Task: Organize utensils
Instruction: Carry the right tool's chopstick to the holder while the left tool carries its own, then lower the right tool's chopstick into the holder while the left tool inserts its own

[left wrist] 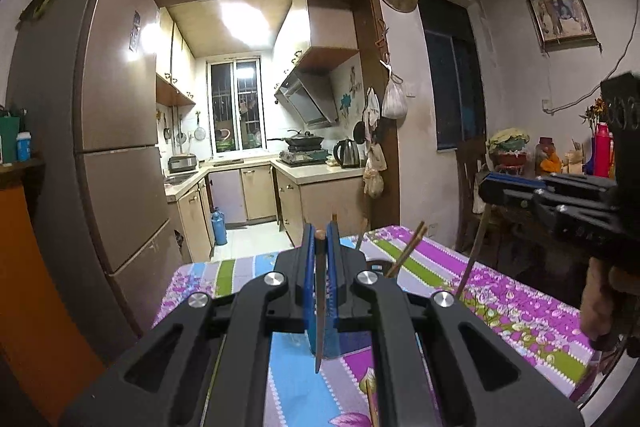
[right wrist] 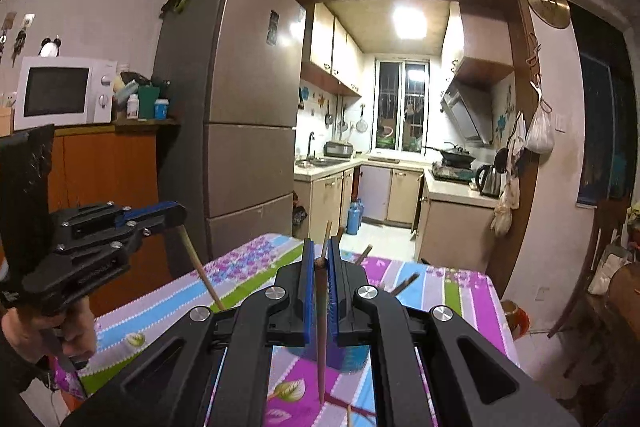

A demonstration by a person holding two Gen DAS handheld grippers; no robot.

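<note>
1. Between the blue pads of the left gripper [left wrist: 320, 239], in the left wrist view, a single dark chopstick [left wrist: 319, 307] is clamped; its brown butt shows at the fingertips and its thin tip hangs down toward the camera over the striped floral tablecloth [left wrist: 500, 291].
2. Ahead of those fingers, more chopsticks [left wrist: 406, 253] stick up at angles from a container that the gripper body mostly hides.
3. Off to the right of this tool, the right gripper [left wrist: 490, 187] appears side-on, with a stick [left wrist: 474, 255] slanting down from it and the person's hand [left wrist: 600, 303] on its grip.
4. Between the pads of the right gripper [right wrist: 320, 247], in the right wrist view, a brown chopstick [right wrist: 321, 327] is pinched the same way, point hanging low above the cloth [right wrist: 248, 263].
5. Under these jaws a blue-and-dark container [right wrist: 352, 357] shows, which the left view does not make clear; loose sticks [right wrist: 404, 285] lean out ahead of it.
6. Left of this tool, the left gripper [right wrist: 176, 215] is seen from the side with its chopstick [right wrist: 200, 267] angled downward, held by a hand [right wrist: 60, 331].
7. Only this view shows the microwave [right wrist: 60, 93] on the orange cabinet [right wrist: 108, 171].
</note>
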